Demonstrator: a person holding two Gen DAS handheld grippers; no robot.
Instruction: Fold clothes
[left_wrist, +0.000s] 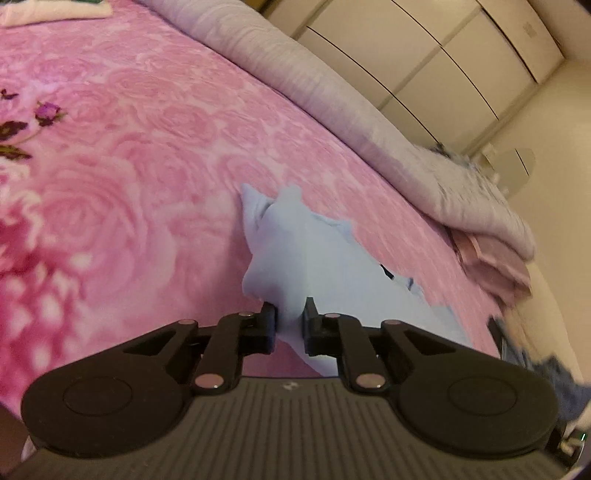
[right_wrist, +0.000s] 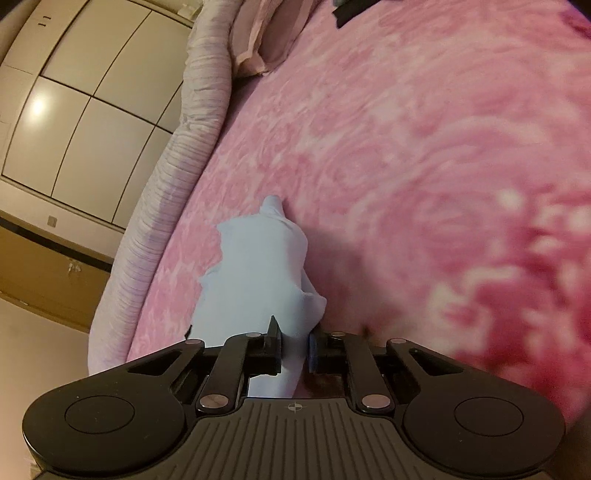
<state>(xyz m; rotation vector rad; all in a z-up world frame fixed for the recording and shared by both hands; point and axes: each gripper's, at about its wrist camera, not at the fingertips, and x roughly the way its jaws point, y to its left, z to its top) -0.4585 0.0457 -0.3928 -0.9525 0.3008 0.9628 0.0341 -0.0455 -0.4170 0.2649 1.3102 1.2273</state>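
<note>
While one pale blue garment (left_wrist: 295, 254) hangs bunched over the bed, I hold it at two spots: my left claw (left_wrist: 290, 321) is pinched on a fold of it, and my right claw (right_wrist: 295, 347) is clamped on another fold (right_wrist: 258, 266). Both claws are nearly closed, with only cloth between the jaws. Under it lies one pink rose blanket (left_wrist: 129, 166). Along the bed's edge runs one lilac quilt (left_wrist: 314, 85), with pink pillows (left_wrist: 495, 262) beside it. One folded pile (left_wrist: 55, 11) sits far off. Beyond stands a white wardrobe (right_wrist: 74, 92).
</note>
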